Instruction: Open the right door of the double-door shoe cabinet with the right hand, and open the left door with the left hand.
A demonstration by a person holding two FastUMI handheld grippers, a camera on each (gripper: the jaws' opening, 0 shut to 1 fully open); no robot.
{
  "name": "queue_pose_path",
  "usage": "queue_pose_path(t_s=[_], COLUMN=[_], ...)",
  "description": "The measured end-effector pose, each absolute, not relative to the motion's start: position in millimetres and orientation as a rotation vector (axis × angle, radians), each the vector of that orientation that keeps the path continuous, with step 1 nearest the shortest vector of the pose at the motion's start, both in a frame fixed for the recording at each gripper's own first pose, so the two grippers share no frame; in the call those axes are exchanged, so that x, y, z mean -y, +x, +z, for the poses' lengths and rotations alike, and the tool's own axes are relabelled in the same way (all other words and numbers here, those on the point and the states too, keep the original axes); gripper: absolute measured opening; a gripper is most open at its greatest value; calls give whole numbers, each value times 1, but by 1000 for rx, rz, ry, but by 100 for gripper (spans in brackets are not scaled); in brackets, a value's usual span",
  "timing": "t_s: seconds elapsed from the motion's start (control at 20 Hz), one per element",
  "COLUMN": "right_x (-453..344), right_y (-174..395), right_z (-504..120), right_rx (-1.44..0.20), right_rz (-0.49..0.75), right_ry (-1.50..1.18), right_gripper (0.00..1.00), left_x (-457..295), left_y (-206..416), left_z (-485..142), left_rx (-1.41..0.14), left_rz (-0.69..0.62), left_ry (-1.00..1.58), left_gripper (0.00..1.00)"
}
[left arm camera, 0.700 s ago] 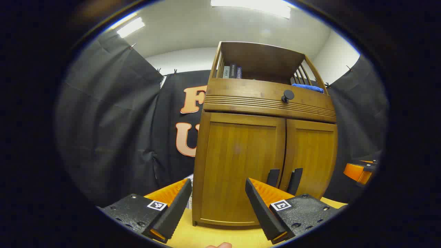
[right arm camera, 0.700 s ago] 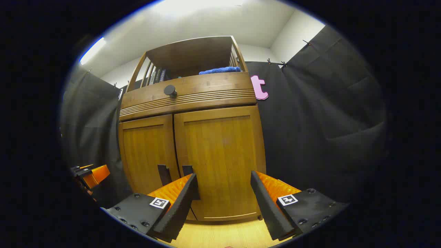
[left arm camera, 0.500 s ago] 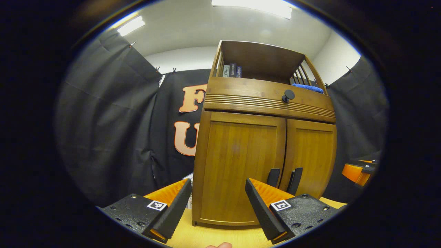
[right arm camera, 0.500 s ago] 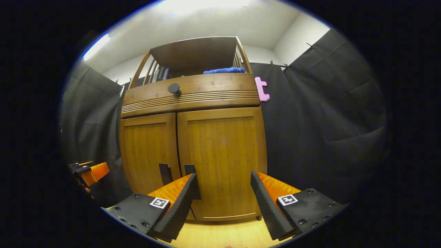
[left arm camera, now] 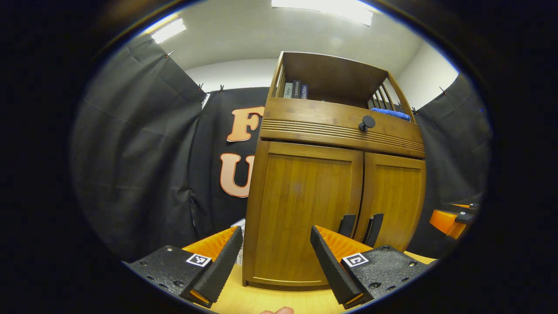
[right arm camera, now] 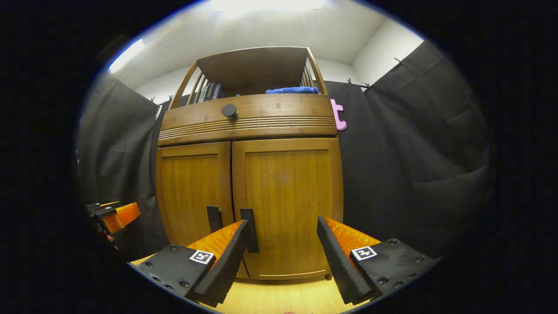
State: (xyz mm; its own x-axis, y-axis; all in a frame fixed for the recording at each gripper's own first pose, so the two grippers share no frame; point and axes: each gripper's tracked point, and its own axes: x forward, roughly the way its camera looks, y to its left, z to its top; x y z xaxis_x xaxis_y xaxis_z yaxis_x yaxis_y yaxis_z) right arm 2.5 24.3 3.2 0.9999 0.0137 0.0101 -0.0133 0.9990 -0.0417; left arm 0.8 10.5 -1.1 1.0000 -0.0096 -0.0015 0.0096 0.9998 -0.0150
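The brown wooden double-door shoe cabinet (left arm camera: 335,174) stands on the pale wooden table (right arm camera: 279,298), both doors closed. Left gripper (left arm camera: 277,244) and right gripper (right arm camera: 283,237) hover before it, jaws wide apart, holding nothing; book spines (left arm camera: 295,90) on its shelf carry unreadable writing

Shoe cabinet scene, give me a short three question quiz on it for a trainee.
1. True or false: both doors of the shoe cabinet are shut.
2. What lies on the open top shelf at the cabinet's right end? A) blue cloth B) a shoe C) a cup
3. Fill in: the right gripper is ____ and holds nothing.

Key: 1 true. 2 A, the blue cloth. 3 open; the right door handle shows by its left finger, and touch cannot be told.
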Motion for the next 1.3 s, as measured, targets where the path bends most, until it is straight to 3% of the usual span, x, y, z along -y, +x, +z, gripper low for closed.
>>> queue_pose_path(t_s=[0.35,0.4,0.45,0.5,0.55,0.6,0.8,0.85,1.05,1.15,1.2,1.25,1.3], right_x=[-31,-32,-33,-34,-36,-37,-44,-50,-70,-77,-79,-81,-84], right_y=[2,2,2,2,4,7,32,42,83,98,106,114,119], right_z=[-1,-2,-2,-3,-3,-2,2,2,-16,-28,-32,-35,-39], right_rx=[-1,1,0,-2,-2,-1,1,3,-55,-85,-95,-100,-104], right_rz=[30,31,34,38,39,42,83,99,145,158,154,150,146], right_ry=[-38,-39,-39,-38,-36,-36,-47,-43,0,16,11,3,-5], right_gripper=[93,96,99,92,93,93,92,99,99,99,96,99,99], left_x=[-22,-24,-26,-27,-27,-27,-28,-27,-30,-35,-38,-41,-45], left_y=[-1,0,0,1,2,4,8,8,5,3,2,1,0], left_z=[-2,-1,-1,-1,-2,-1,4,6,7,5,4,2,1], left_rx=[1,3,5,4,4,5,21,24,28,24,19,14,10], left_rz=[12,17,20,20,19,16,12,8,8,18,25,33,42], left_ry=[-2,1,3,5,9,15,-1,-8,13,13,11,10,10], left_gripper=[98,95,98,98,94,98,94,91,98,94,98,98,91])
